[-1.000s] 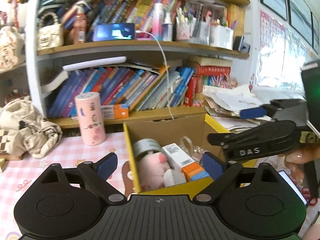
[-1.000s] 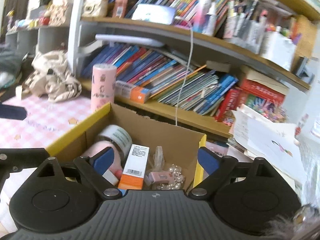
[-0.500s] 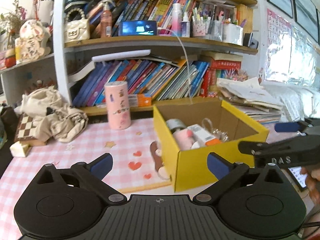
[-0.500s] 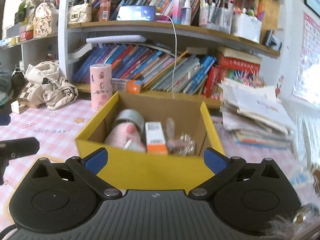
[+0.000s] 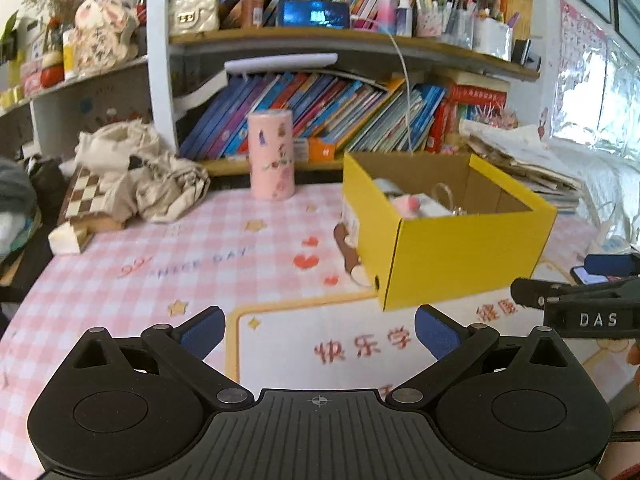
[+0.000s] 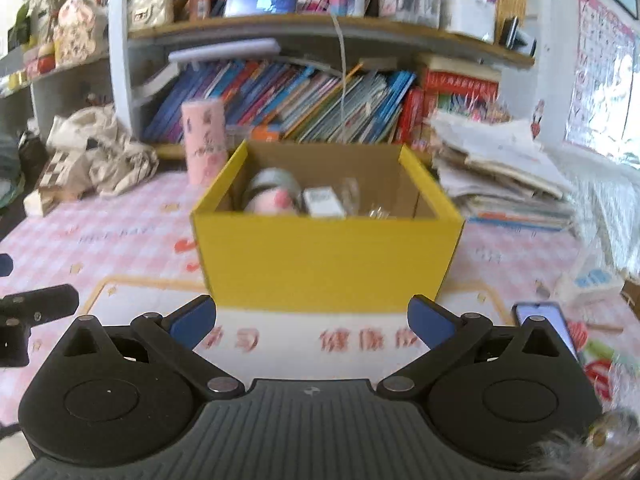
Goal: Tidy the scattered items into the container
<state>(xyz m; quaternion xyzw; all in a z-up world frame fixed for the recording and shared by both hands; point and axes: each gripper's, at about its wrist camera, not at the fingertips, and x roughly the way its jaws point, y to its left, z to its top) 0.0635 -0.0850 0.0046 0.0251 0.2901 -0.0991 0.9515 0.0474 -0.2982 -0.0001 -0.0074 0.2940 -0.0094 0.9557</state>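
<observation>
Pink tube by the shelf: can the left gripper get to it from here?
Probably yes. The left gripper is open and empty, and bare mat lies between it and the upright pink tube; the yellow box sits off to the right.

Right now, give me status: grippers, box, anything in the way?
Left gripper and right gripper open, empty. Yellow box on the table, items inside. Phone lies near right gripper; nothing blocking.

Looks like a kid's study corner at home. The big giveaway is the bookshelf (image 5: 320, 120), crammed with leaning colourful picture books. On its upper board sit pen cups (image 5: 436, 20) and a little cream handbag (image 5: 194, 14); right of it there's a messy paper stack (image 5: 520, 160), and in front a desk with a pink checked mat (image 5: 160, 264) printed with hearts and stars.
</observation>
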